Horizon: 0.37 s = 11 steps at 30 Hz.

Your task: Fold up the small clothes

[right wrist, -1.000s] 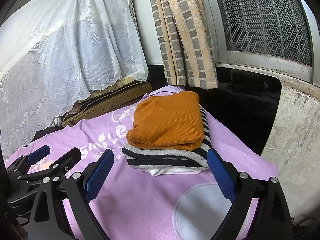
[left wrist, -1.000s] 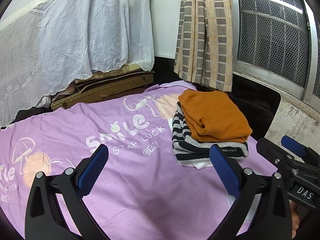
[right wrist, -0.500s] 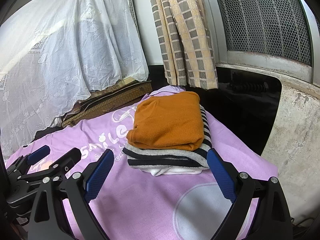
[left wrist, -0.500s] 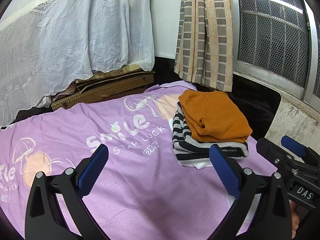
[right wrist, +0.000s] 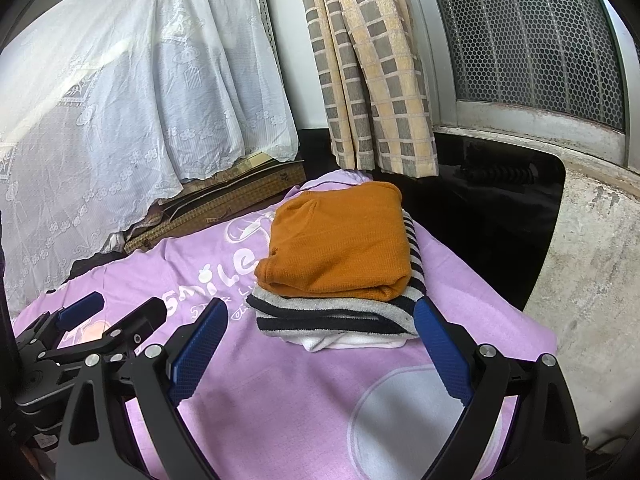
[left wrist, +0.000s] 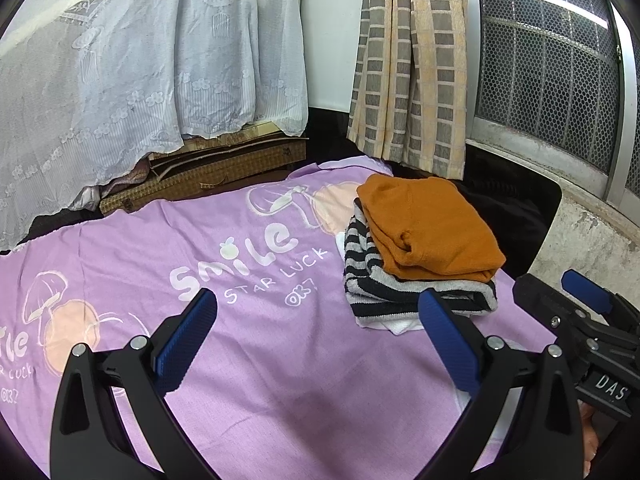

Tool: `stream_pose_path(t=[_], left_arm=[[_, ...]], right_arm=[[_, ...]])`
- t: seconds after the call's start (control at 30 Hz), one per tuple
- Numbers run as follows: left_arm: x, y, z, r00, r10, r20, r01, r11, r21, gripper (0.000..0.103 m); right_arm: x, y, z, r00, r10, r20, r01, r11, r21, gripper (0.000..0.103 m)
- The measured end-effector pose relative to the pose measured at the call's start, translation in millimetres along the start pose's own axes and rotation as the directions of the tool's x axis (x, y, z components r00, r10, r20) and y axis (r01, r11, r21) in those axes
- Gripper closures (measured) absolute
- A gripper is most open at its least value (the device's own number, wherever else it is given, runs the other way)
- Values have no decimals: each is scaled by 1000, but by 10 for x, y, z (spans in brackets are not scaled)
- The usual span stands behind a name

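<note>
1. Left wrist view: the left gripper point(left wrist: 318, 338) hangs with jaws wide apart and empty, unchanged over the last second.
2. The right gripper point(right wrist: 320, 346) is likewise spread and idle.
3. Just ahead of the right jaws, the orange garment point(right wrist: 340, 246) tops the striped garment point(right wrist: 340, 318) on the purple sheet point(left wrist: 248, 344).
4. Nothing shifts; the stack looks finished.

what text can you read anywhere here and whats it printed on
"smile" – large white letters on the purple printed bed sheet.
"STAR LUCK" – smaller white letters just below it on the same sheet.
"037" – apparently, after STAR LUCK; stylised, so uncertain.
"ile", "R LUCK", "037" – a cut-off repeat of the print at the sheet's left edge.
"DAS" – white letters on the black label plate of the right tool.
No text shows on the folded clothes.
</note>
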<state>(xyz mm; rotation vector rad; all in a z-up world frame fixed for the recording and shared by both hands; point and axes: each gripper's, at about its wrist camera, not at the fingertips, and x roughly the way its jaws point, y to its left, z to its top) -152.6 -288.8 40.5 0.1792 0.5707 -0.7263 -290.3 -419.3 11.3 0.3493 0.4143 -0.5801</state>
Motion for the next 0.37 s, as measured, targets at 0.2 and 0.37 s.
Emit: stream_pose_path(t=[0.2, 0.37], left_arm=[[7, 1, -13, 1000, -2, -1, 2, 1000, -13, 5], [-9, -8, -17, 1000, 3, 9, -3, 1000, -12, 5]], right_arm=[[16, 2, 10, 1000, 1, 3, -1, 1000, 1, 8], [9, -6, 6, 1000, 2, 5, -2, 1000, 3, 8]])
